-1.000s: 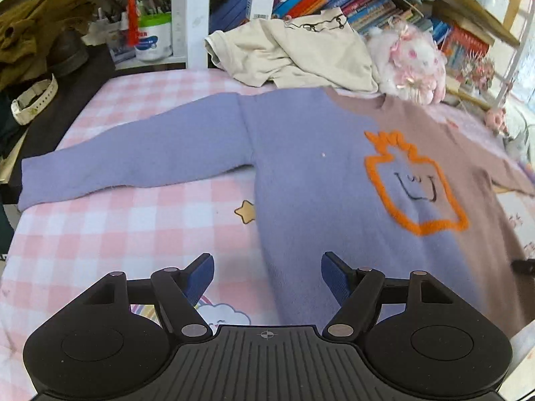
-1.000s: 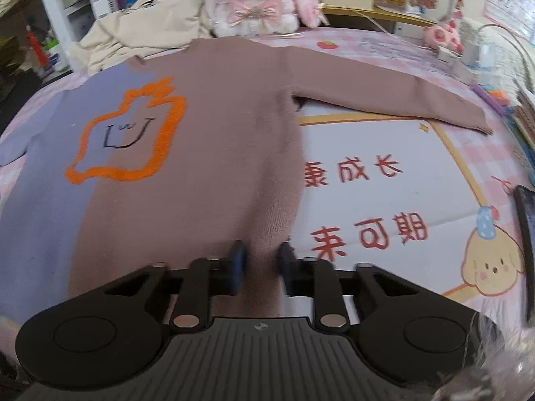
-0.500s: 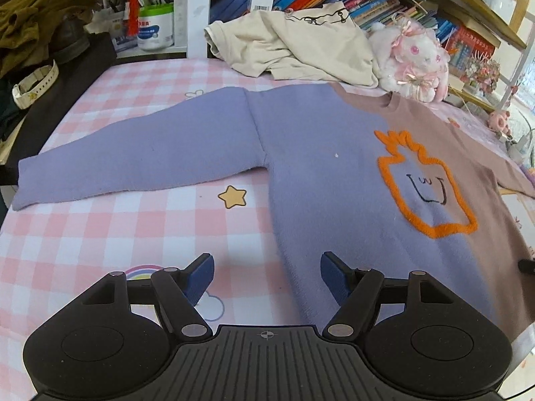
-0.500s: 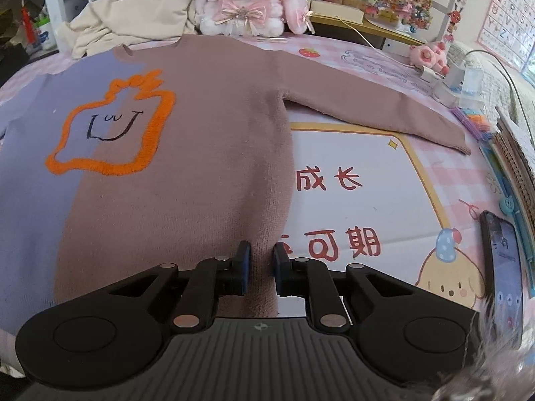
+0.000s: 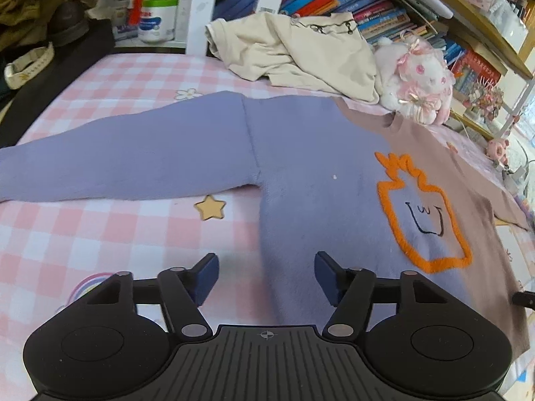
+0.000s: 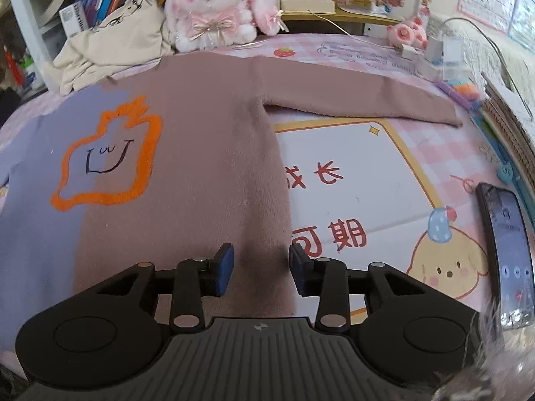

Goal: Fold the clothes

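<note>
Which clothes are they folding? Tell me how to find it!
Look at the pink checked bedspread. Spread flat across it is the sweater, half purple and half brown, with an orange outline around a smiley face. The crumpled cream shirt behind it is plain.

Both the left gripper and right gripper are matte black with ribbed bases. Blue pads tip the fingers. Silver rivets pin the linkages.

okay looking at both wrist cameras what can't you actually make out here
- Bottom hem of the purple-and-brown knit sweater: hidden in both views by the tongs' black bodies.
- Purple sleeve cuff: cut off by the left view's edge.
- Black phone: screen too blurred to read, right view.
</note>
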`<state>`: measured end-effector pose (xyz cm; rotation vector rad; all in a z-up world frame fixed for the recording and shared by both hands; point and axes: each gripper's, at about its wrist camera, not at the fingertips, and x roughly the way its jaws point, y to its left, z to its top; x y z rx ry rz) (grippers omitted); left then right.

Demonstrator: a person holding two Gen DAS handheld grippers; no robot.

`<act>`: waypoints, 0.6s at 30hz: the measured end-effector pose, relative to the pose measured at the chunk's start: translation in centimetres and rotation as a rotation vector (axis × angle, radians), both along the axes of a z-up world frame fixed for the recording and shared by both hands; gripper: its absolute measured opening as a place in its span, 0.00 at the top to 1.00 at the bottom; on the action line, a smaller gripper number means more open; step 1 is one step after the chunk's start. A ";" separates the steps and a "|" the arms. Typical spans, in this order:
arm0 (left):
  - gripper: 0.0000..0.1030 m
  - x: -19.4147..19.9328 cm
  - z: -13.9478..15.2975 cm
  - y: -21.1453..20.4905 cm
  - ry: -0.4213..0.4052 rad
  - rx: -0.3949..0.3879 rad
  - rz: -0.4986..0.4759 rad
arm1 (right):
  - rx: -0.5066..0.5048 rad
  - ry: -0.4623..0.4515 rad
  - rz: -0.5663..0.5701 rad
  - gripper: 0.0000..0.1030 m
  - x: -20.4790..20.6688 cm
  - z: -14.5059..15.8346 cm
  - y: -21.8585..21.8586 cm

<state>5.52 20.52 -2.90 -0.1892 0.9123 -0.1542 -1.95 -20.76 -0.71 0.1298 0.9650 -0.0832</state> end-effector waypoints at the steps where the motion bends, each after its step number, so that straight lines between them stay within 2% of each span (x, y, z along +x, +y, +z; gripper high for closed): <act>1: 0.65 0.4 -0.2 -0.1 0.011 -0.002 0.007 | 0.007 0.009 -0.007 0.67 -0.1 -0.1 -0.1; 2: 0.70 0.7 -0.4 -0.2 0.012 -0.001 0.020 | 0.012 0.018 -0.016 0.68 -0.2 -0.3 -0.2; 3: 0.91 0.9 -0.5 -0.3 0.015 0.001 0.023 | 0.016 0.028 -0.025 0.73 -0.4 -0.5 -0.2; 4: 0.98 1.1 -0.7 -0.4 0.019 -0.001 0.022 | 0.026 0.029 -0.031 0.75 -0.7 -0.7 -0.3; 6: 0.98 1.1 -0.7 -0.1 0.017 -0.006 0.021 | 0.053 0.022 -0.034 0.86 -1.0 -0.8 -0.1; 7: 0.99 1.1 -0.6 0.2 0.010 0.005 0.030 | 0.065 0.026 -0.028 0.87 -0.9 -0.8 0.2; 10: 0.99 1.2 -0.5 1.6 0.005 0.023 0.060 | 0.072 0.031 0.023 0.88 -0.8 -0.7 1.9; 13: 0.99 1.2 -0.3 2.2 0.001 0.055 0.045 | 0.047 0.025 0.063 0.88 -0.9 -0.6 3.5; 18: 0.99 1.2 -0.4 2.1 -0.009 0.044 0.038 | 0.007 0.027 0.067 0.88 -1.4 -0.6 3.6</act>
